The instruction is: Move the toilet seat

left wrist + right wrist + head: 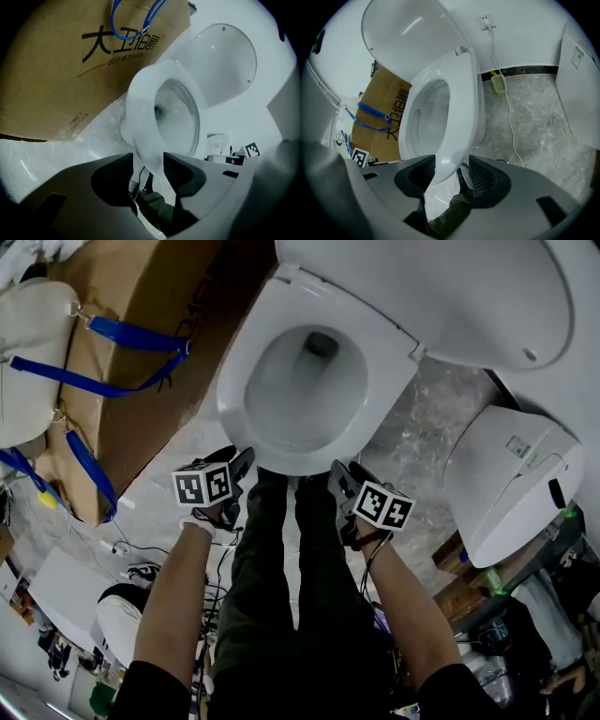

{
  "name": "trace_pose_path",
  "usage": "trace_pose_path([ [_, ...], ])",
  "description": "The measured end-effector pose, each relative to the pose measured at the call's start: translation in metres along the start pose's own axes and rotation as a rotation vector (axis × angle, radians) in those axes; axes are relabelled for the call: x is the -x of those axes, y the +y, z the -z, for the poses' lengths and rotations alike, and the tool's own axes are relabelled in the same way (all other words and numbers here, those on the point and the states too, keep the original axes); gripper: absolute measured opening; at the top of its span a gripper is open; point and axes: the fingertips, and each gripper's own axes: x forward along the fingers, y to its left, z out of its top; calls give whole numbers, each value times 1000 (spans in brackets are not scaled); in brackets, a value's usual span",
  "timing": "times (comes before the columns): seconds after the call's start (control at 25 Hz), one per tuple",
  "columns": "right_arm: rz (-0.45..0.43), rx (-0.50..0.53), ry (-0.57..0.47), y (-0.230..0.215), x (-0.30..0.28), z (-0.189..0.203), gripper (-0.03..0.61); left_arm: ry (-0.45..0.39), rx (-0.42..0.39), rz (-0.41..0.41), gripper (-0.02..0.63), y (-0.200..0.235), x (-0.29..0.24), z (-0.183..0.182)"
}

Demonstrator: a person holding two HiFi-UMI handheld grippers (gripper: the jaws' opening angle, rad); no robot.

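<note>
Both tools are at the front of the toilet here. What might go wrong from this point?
1. The left tool and right tool stand open around only the front edge of the glossy white plastic toilet seat; a shallow grip may slip.
2. Lifting unevenly could twist the seat sideways.
3. Swung up fast, it could bang the raised white lid.

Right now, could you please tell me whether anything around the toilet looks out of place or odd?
The toilet seat lies flat and looks intact; nothing is spilled. The oddity is clutter: a cardboard box with blue straps stands close on one side, and a loose white cable trails across the floor on the other.
</note>
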Motion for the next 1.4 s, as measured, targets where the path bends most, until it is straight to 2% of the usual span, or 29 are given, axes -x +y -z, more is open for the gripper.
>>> trace_pose_path([
  [0.24, -11, -14, 15, 3, -16, 7, 239, -16, 22, 7, 196, -3, -8, -1],
  [0.32, -2, -31, 15, 4, -18, 8, 239, -34, 45, -1, 196, -2, -6, -1],
  [0.48, -7, -78, 22, 7, -13, 5, 235, -70, 99, 36, 196, -9, 4, -5],
  [0.64, -48, -126, 13, 16, 1, 5, 225, -85, 79, 43, 196, -16, 19, -5],
  [0.96, -69, -227, 13, 33, 32, 1, 225, -89, 45, 69, 196, -40, 52, -3],
  [1.16, -109, -255, 8, 47, 56, -5, 225, -128, 71, 114, 196, -64, 81, -11],
  [1.4, -160, -295, -36, 66, 93, -16, 225, -181, 50, 139, 195, -96, 120, -22],
])
